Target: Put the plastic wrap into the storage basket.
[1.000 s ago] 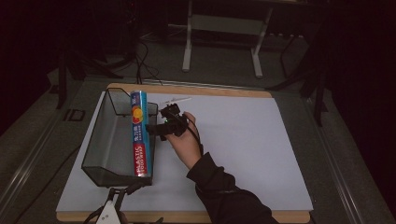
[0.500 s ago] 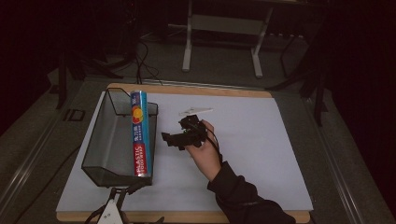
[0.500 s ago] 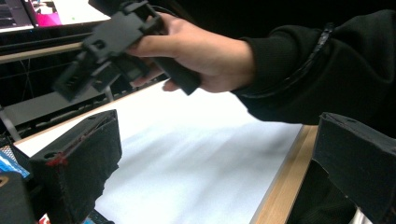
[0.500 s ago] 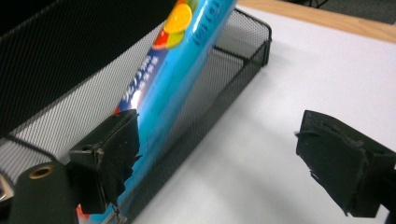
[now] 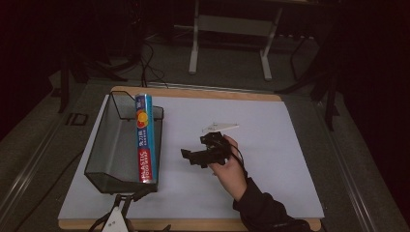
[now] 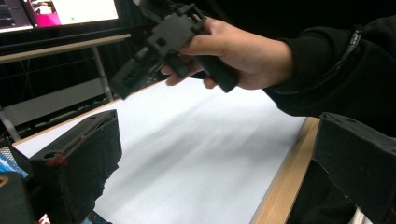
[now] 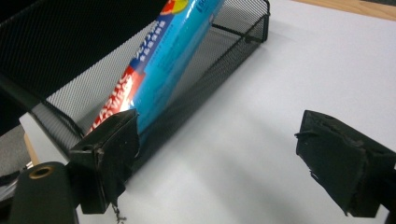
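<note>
A black mesh basket [image 5: 109, 145] stands on the left of the white sheet. A blue and red plastic-wrap box [image 5: 143, 140] lies along its right rim. A hand holds my right gripper [image 5: 189, 155] above the middle of the sheet, to the right of the basket, jaws pointing left at it. Its own view has the jaws open and empty [image 7: 229, 163], with the box [image 7: 159, 70] and basket [image 7: 224, 51] ahead. My left gripper [image 5: 126, 203] rests at the table's front edge, near the basket's front corner. It stands open and empty [image 6: 210, 177], looking across at the right gripper [image 6: 159, 42].
The white sheet [image 5: 270, 145] covers a wooden-edged table [image 5: 193, 93]. Metal stand legs [image 5: 229, 43] and cables are on the floor beyond the far edge. A lit monitor [image 6: 70, 11] is at the back in the left gripper view.
The right gripper has drawn away from the basket, moving right and toward the person. The box, basket and left gripper have not moved.
</note>
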Available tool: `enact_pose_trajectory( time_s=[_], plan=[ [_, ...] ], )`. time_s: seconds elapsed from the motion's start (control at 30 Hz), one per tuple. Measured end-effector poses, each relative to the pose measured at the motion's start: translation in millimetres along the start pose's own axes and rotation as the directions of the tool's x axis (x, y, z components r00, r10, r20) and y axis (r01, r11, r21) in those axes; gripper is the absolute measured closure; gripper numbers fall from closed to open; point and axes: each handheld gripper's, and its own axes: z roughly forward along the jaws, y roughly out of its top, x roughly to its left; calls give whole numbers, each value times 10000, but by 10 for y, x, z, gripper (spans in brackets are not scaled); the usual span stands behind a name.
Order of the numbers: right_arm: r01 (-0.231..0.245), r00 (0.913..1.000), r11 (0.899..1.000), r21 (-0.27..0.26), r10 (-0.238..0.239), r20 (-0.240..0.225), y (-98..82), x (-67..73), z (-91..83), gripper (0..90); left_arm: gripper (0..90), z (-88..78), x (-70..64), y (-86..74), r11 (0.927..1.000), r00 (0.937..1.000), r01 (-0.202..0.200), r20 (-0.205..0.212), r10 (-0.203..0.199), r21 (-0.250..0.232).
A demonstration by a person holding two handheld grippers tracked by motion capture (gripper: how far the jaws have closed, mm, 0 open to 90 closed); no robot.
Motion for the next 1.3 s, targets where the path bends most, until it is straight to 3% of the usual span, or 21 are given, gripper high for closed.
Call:
enact_pose_trajectory(
  time_s=[0.2,0.5,0.77,0.93,1.0,1.3],
  plan=[
    [106,9999,9999,-46,-106,-25,-159,-62,-165,132,20,9,-4,0,10000,10000,17,-4,-17,15],
    [-130,9999,9998,155,132,-102,-446,-194,-372,131,20,23,-14,-7,10000,10000,13,35,-14,96],
    [-164,9998,9999,-36,163,-138,-668,-235,-577,133,20,32,-16,-8,9999,10000,-14,38,13,153],
    [-265,9987,9996,-21,264,-432,-781,-274,-647,135,20,31,-17,-6,9999,10000,0,54,-1,141],
    [-49,9997,10000,-25,48,-252,-822,-275,-675,135,20,30,-13,-7,9999,10000,9,43,-9,136],
    [239,9989,9985,-487,-258,-399,-938,-310,-861,131,20,25,-11,-7,9999,10000,4,55,-5,139]
  ],
)
